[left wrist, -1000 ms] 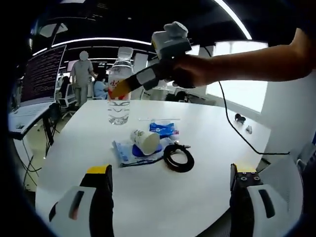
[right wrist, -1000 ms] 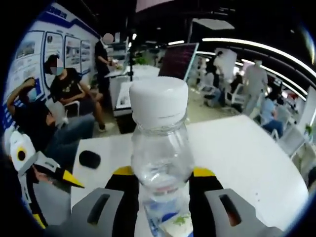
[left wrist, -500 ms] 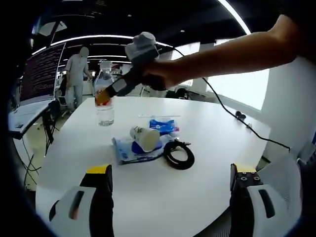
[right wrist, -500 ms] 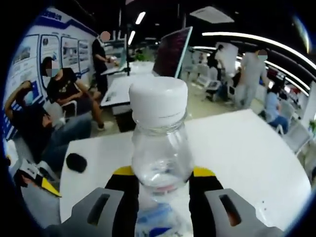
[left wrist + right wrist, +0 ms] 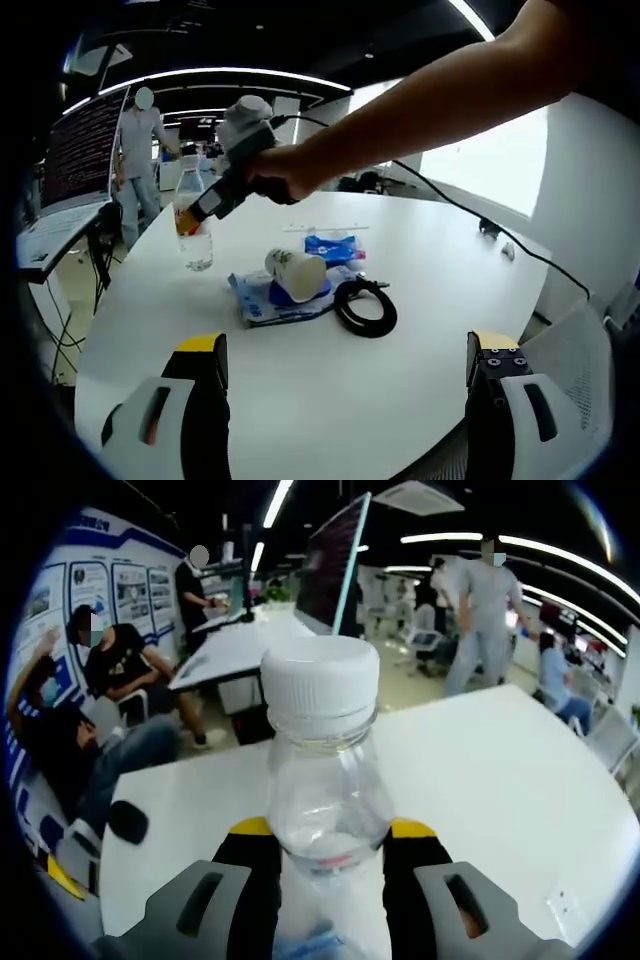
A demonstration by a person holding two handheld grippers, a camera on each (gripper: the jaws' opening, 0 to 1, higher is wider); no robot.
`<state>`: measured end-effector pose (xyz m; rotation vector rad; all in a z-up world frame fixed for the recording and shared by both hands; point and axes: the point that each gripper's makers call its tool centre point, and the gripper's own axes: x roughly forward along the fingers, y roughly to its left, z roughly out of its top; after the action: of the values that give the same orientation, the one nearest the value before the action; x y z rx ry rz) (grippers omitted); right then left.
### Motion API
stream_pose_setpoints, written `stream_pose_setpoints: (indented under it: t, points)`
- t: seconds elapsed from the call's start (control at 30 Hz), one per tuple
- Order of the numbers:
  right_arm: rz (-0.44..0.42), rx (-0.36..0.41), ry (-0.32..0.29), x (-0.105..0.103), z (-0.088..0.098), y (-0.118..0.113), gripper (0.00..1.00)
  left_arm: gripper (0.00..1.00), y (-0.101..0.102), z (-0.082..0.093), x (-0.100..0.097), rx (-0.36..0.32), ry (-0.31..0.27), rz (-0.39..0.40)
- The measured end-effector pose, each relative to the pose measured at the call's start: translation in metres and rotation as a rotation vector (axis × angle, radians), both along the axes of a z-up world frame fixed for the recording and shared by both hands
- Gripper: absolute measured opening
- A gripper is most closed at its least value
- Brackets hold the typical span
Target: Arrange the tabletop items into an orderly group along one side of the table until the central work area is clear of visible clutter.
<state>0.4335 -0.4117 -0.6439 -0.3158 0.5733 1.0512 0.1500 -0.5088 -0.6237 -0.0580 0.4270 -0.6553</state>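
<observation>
Idling spread apart and empty at the lower frame: left tool (image 5: 345, 400). Still cluttering mid-table (image 5: 330, 400): cable coil (image 5: 365, 308), cup (image 5: 297, 274), blue packets (image 5: 332, 247). Gripping the water bottle (image 5: 325, 780) near the far left edge: right tool (image 5: 325, 850).

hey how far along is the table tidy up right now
Early. In hand: the right gripper is shut on the water bottle, near the table's far edge. Left: the paper cup, blue packets and black cable coil sit mid-table. The left gripper is open, holding nothing.
</observation>
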Motion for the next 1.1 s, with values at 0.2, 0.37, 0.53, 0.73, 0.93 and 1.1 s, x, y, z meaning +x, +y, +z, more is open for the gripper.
stream_pose_setpoints:
  t: [0.2,0.37,0.53,0.73,0.93,1.1]
  points:
    - [-0.008,0.006,0.001,0.005,-0.01,0.005,0.35,0.99,0.002,-0.001,0.001,-0.016,0.014,0.014]
    - [-0.008,0.008,-0.001,0.012,-0.016,0.007,0.35,0.99,0.001,-0.002,0.001,-0.013,0.016,0.009]
    - [-0.019,0.009,0.008,0.016,-0.019,0.007,0.35,0.99,0.001,-0.003,0.001,-0.004,0.015,0.007]
    - [-0.029,0.014,0.021,0.022,-0.027,0.008,0.35,0.99,0.004,-0.002,0.003,-0.014,0.019,0.025]
    - [-0.034,0.025,0.031,0.025,-0.027,0.007,0.35,0.99,0.006,-0.001,0.004,-0.023,0.02,0.038]
    - [-0.036,0.027,0.041,0.026,-0.031,0.008,0.36,0.99,0.003,-0.004,0.002,-0.022,0.035,0.023]
